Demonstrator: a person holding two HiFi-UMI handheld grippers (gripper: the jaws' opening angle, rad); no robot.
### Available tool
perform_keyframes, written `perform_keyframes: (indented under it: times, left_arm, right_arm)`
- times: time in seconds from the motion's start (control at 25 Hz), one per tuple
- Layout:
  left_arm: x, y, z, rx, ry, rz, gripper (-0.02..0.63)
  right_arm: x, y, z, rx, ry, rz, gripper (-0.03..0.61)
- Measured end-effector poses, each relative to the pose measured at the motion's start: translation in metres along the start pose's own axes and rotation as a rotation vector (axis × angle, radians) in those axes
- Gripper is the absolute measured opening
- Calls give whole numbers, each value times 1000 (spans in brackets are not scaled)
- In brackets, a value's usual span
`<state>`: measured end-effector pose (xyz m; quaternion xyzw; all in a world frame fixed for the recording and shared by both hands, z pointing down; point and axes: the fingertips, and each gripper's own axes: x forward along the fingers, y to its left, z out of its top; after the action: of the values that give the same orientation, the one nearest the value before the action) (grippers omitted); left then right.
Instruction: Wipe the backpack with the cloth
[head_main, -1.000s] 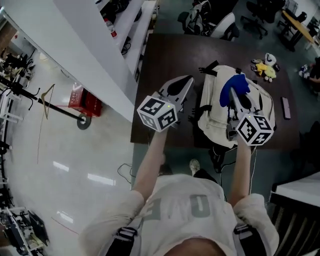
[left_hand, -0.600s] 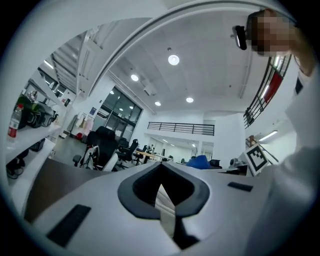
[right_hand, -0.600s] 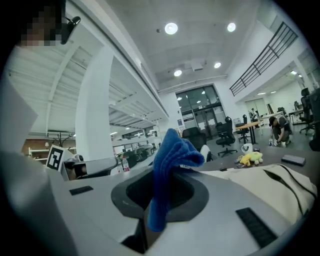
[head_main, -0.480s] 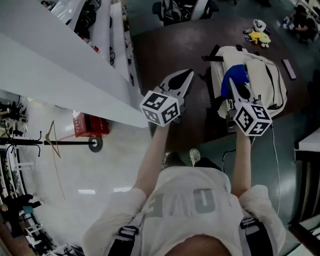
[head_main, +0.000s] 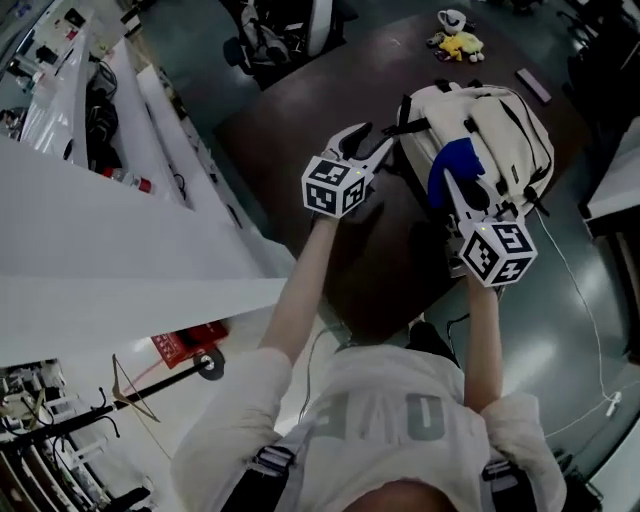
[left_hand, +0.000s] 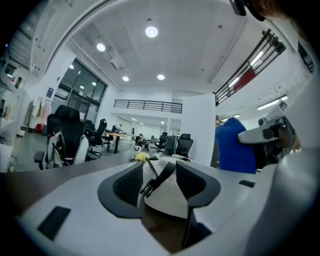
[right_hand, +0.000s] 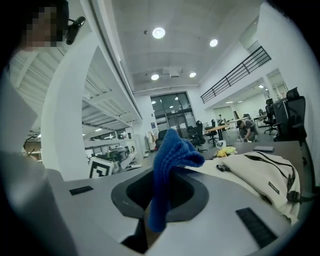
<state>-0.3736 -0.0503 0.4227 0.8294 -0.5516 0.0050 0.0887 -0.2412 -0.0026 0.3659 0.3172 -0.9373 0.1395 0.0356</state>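
Right tool (right_hand: 159, 197) pinches the blue cloth (right_hand: 169, 160), seemingly just above the backpack (head_main: 495, 120); left tool (left_hand: 157, 185) (jaws apart, empty) should steady it for flat, overlapping strokes.

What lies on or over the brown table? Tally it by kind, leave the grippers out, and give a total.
Backpack: 1
Blue cloth: 1
Soft toys: 2
Dark flat slab: 1
Total: 5
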Motion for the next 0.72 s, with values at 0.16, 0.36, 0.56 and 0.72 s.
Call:
perform_keyframes:
  times: [0.16, 0.36, 0.56, 0.72]
  left_arm:
    - [50, 12, -38, -1, 123, -113, 199]
    - [68, 11, -62, 0, 233, -184, 56]
    - [64, 20, -31, 39, 153, -215, 41]
    - [72, 31, -14, 109, 146, -296, 38]
  right_arm:
    - [-8, -9, -12, 0, 16, -79, 41]
    - [-7, -18, -23, 0, 19, -153, 41]
    - [24, 0, -40, -9, 24, -159, 41]
    - [79, 6, -68, -37, 68, -199, 42]
